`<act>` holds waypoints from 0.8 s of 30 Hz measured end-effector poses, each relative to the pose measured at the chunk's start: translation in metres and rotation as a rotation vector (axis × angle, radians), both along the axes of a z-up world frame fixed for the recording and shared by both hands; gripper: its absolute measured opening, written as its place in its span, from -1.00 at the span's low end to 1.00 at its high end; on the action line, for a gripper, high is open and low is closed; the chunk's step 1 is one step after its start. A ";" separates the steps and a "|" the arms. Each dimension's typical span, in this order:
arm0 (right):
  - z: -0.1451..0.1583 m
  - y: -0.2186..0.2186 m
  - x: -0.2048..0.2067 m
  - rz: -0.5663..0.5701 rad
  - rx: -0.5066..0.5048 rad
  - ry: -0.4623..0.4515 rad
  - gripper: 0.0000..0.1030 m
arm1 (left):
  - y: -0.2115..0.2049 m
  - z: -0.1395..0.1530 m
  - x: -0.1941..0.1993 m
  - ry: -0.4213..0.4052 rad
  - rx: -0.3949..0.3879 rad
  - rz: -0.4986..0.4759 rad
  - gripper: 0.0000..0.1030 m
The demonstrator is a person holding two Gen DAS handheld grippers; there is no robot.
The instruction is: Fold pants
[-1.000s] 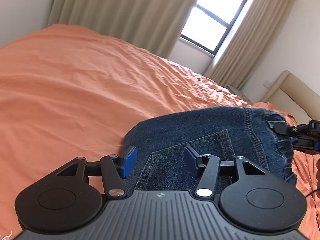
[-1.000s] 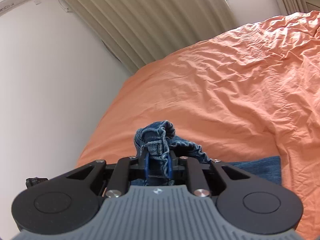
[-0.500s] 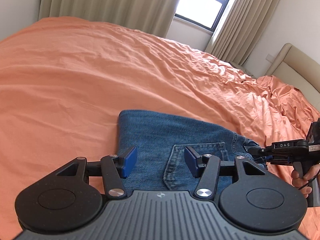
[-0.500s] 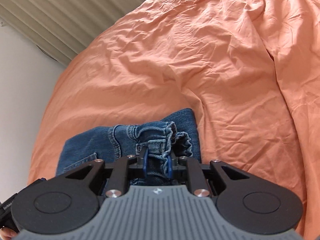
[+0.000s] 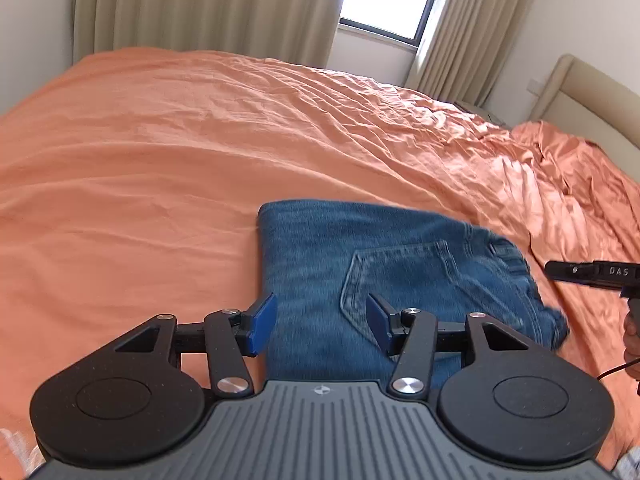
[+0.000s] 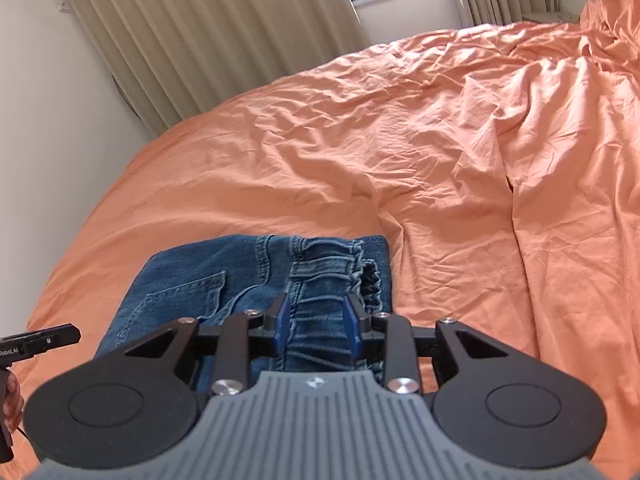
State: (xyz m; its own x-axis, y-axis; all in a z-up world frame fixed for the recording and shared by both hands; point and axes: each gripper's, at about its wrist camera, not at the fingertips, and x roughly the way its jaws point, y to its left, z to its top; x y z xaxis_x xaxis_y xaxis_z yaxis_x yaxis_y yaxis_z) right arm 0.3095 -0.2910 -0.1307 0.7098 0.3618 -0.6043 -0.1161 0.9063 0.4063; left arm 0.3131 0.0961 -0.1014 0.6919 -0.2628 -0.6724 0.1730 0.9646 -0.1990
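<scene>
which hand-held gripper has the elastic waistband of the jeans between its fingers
The right hand-held gripper: its opening jaws straddle the gathered waistband. The left hand-held gripper hovers over the jeans' back pocket side, its jaws closing on nothing.

Wide bed (image 5: 160, 152) under rumpled orange sheet (image 6: 460, 152), folded blue jeans (image 5: 360, 248) lying flat on it

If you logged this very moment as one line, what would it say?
step: fold laid down | jeans: folded on orange bed | right hand-held gripper: jaws opening, waistband between | left hand-held gripper: closing, over jeans, holding nothing
</scene>
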 end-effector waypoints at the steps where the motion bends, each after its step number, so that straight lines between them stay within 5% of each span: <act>1: 0.001 0.005 -0.013 0.000 -0.010 -0.027 -0.49 | -0.001 0.002 -0.009 -0.001 0.020 -0.011 0.18; 8: -0.044 0.013 -0.042 -0.045 0.015 0.008 -0.51 | -0.021 0.004 -0.063 0.003 0.258 -0.138 0.31; 15: -0.056 0.011 -0.037 -0.039 0.047 -0.005 -0.51 | -0.050 -0.035 -0.079 0.073 0.477 -0.219 0.29; 18: -0.059 0.009 -0.037 -0.029 0.057 -0.014 -0.51 | -0.060 -0.053 -0.074 0.060 0.600 -0.196 -0.08; 20: -0.059 0.007 -0.038 -0.030 0.070 -0.009 -0.51 | -0.061 -0.050 -0.072 0.078 0.583 -0.205 -0.45; 24: -0.058 0.007 -0.039 -0.031 0.066 0.005 -0.51 | -0.071 -0.034 -0.086 0.005 0.725 -0.267 -0.68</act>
